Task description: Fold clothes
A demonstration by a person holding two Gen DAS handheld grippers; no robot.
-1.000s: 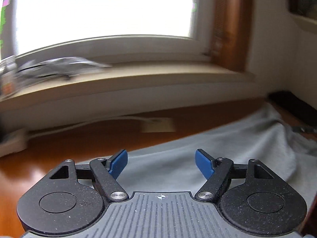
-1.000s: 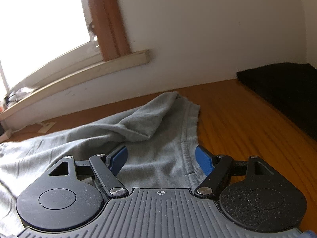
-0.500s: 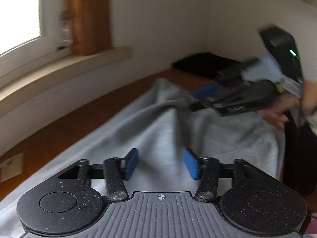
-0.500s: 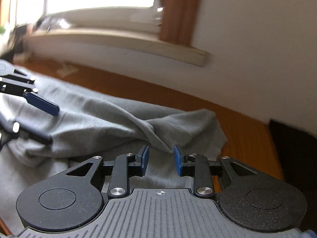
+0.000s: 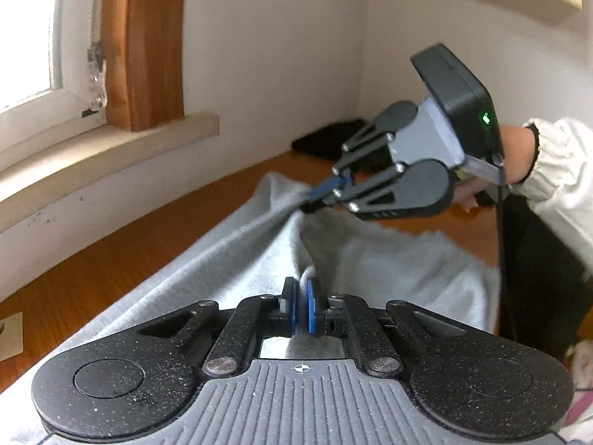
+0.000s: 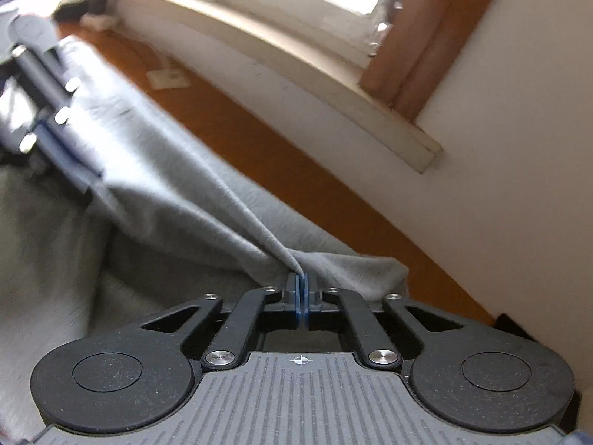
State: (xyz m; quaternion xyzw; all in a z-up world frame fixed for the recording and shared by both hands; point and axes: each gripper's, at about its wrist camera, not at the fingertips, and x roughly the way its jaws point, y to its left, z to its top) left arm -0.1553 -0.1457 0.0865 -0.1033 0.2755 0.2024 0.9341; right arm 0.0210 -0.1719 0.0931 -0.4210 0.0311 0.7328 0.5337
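Left gripper point(image 5: 301, 302) pinched nearly closed on a raised ridge of the grey garment point(image 5: 237, 259), blue pads point(image 5: 310, 307) pressing the cloth from both sides. Right gripper point(image 6: 301, 296) likewise clamped tight on a fold of the same garment point(image 6: 166, 185), pads almost meeting with only the thin fabric between them. Seen from the left camera, right gripper point(image 5: 326, 191) gripping the cloth at its far end, held by a hand point(image 5: 515, 155) in a white sleeve point(image 5: 559, 170). Seen from the right camera, left gripper point(image 6: 87, 176) blurred at the left edge, biting the cloth there. Fabric drawn taut in a straight crease between the two grips, lifted off the wooden table point(image 5: 111, 259); the rest sagging and spread over the tabletop. Windowsill point(image 5: 92, 163) along the wall behind, a dark cloth point(image 5: 326, 139) lying in the far corner.
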